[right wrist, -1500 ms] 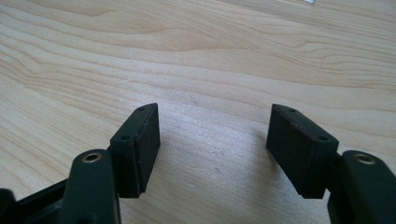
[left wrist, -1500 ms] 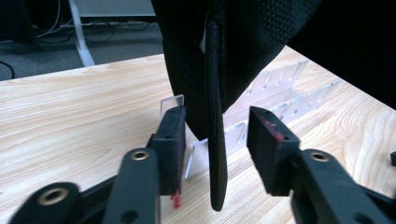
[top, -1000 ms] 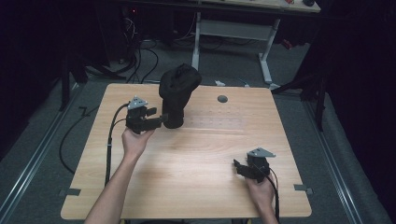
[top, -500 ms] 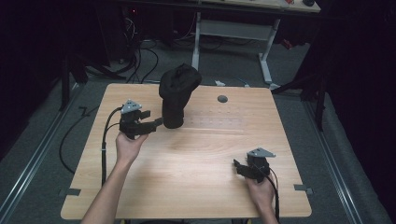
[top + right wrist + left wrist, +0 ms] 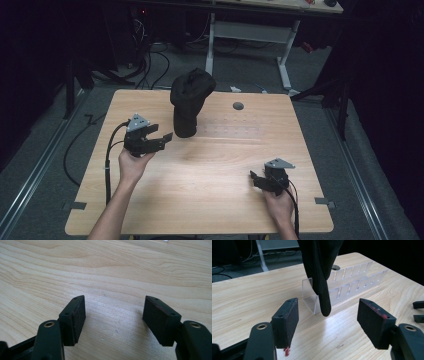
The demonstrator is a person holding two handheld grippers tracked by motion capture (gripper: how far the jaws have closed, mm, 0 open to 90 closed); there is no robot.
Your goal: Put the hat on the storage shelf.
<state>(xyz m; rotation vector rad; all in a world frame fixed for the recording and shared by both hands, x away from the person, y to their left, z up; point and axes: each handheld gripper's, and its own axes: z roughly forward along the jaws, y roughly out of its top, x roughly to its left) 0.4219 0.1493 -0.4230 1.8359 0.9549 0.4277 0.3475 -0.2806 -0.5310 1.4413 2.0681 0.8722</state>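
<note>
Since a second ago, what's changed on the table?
The left hand-held gripper has backed away from the black glove on its clear stand, toward the table's left side. Its jaws have just been opening and now stand wide, nothing between them. The glove, stand and right hand-held gripper kept their places.

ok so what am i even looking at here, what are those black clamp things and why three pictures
A person sits at a wooden table and holds a hand-operated two-jaw gripper in each hand; there is no robot arm. The high view looks down from above: the left gripper is near a black glove standing upright on a clear plastic stand, and the right gripper rests lower right. The other two pictures come from small cameras riding on each gripper, looking out between its black jaws. The left gripper's jaws have just been opening and stand apart, short of the glove's hanging tip. The right gripper's jaws are open over bare wood. Nothing is held.
</note>
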